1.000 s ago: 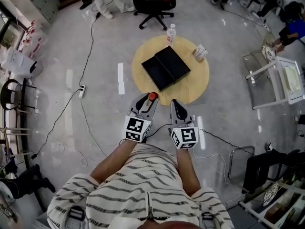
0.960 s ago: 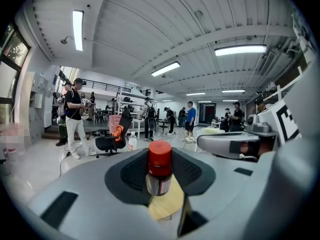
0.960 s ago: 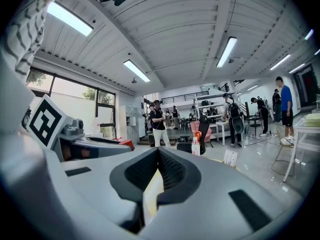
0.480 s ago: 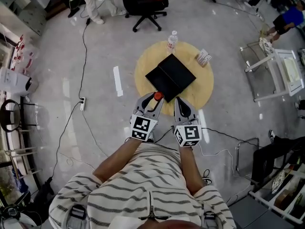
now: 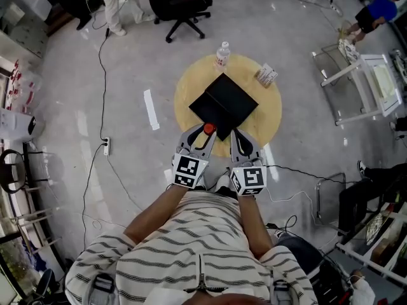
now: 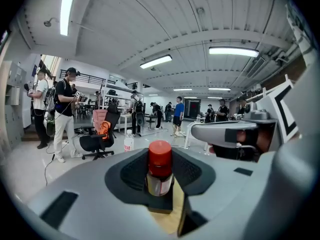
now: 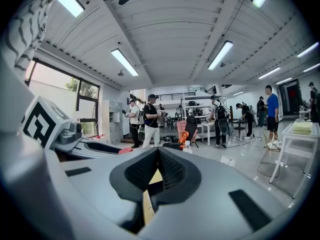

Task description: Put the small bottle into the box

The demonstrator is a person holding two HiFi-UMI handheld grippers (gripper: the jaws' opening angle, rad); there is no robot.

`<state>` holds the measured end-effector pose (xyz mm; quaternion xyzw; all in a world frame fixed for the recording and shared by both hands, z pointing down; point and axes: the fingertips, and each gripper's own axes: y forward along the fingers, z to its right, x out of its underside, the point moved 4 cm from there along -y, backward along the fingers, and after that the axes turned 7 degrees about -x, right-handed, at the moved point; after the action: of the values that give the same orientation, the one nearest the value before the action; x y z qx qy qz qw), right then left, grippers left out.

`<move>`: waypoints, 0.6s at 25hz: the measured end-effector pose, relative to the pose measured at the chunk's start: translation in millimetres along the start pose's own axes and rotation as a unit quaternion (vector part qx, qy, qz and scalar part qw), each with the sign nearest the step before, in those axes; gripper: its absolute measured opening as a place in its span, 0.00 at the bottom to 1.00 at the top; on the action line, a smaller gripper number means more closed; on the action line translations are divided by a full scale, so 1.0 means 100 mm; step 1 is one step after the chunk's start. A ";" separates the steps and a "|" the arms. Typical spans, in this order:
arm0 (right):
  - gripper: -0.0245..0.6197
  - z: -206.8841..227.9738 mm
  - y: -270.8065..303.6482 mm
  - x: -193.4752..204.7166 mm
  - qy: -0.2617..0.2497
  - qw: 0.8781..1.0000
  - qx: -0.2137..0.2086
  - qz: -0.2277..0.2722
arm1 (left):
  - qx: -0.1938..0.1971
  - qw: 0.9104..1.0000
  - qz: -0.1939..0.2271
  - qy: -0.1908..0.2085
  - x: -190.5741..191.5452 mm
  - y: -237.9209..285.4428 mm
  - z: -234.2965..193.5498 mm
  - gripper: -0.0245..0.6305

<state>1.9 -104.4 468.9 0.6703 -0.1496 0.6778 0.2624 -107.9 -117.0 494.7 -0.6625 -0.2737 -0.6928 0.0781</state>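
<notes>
Left gripper view has the left claw (image 6: 160,186) pinching a small red-capped bottle (image 6: 160,170), held upright. From the head view, it sits at the near edge of the round yellow surface (image 5: 270,107), just beside the open black box (image 5: 224,105). The right claw (image 7: 159,170) is pressed together.

You have one round table (image 5: 270,110). On it sit one black box (image 5: 224,105), one water bottle (image 5: 222,54) at its far edge, and one carton (image 5: 266,75). You hold two grippers, the left gripper (image 5: 203,133) and the right gripper (image 5: 238,138), and one small bottle (image 6: 159,181). Beyond the table stands one office chair (image 5: 175,5).
</notes>
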 end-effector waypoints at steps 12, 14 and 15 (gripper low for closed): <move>0.05 0.38 0.08 0.15 0.013 1.000 -0.010 -0.009 | -0.013 1.000 -0.017 -0.004 0.10 0.40 0.09 0.26; 0.05 0.38 0.08 0.18 0.015 1.000 -0.011 -0.012 | -0.013 1.000 -0.021 -0.003 0.13 0.43 0.10 0.26; 0.05 0.39 0.09 0.20 0.014 1.000 -0.012 -0.014 | -0.013 1.000 -0.024 -0.002 0.15 0.45 0.10 0.26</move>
<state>30.5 -130.4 492.0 0.6592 -0.1447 0.6817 0.2823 -79.5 -146.3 521.5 -0.6584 -0.2802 -0.6966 0.0523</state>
